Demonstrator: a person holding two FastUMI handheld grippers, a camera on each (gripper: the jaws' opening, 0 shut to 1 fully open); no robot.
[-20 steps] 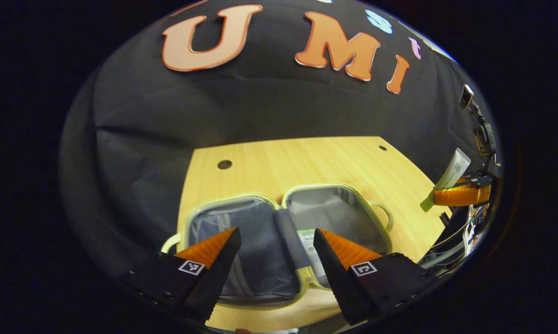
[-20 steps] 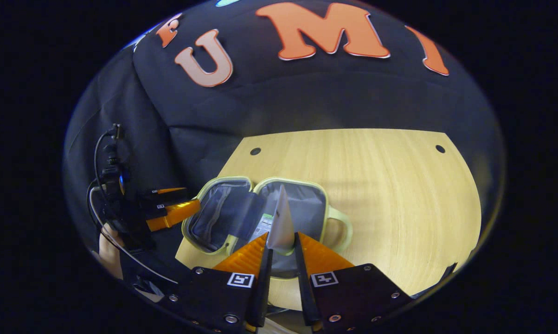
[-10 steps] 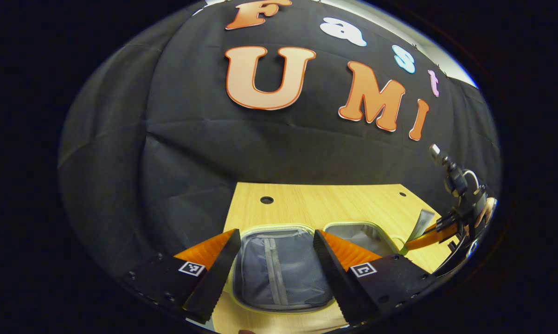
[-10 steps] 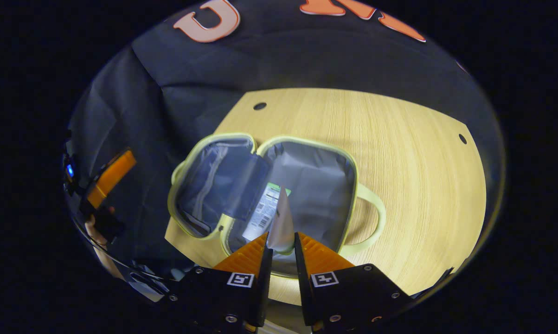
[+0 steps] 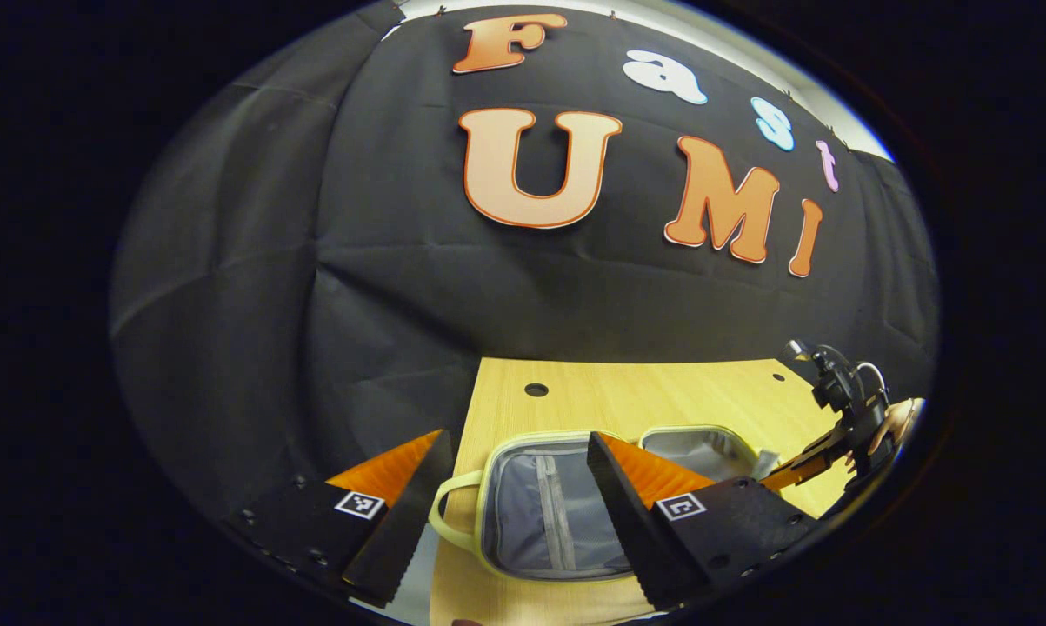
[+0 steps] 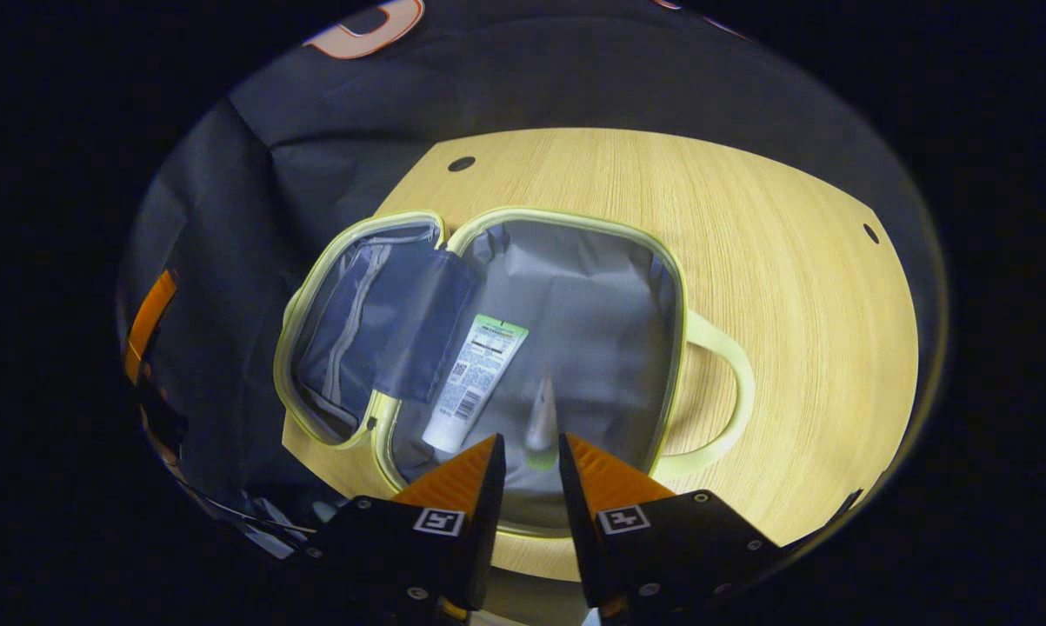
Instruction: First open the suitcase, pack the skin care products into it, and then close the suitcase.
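Black cloth backs a pale wooden counter (image 6: 792,287), and on it the suitcase (image 6: 670,287) lies fully open, both halves flat. In the right gripper view its deeper half sits straight ahead of the right gripper (image 6: 531,456), and a white tube (image 6: 475,382) already rests on the grey lining there, long axis running from near-left to far-right. A second, smaller tube (image 6: 542,417) — blurred — shows just beyond the gap between this gripper's fingers, its long axis pointing away along them. The fingers stand slightly apart, and whether they are touching that tube I cannot tell; it looks released or slipping free, over the same half. That is the relation that matters: the tube is directly above the open half, beside the first tube, so it should land inside.

The left gripper (image 5: 514,487) is spread wide and carries nothing, hovering low at the suitcase's lid half (image 5: 549,522), near its loop handle (image 5: 444,513). It is the nearer one for folding that half over — my guess at its coming job.
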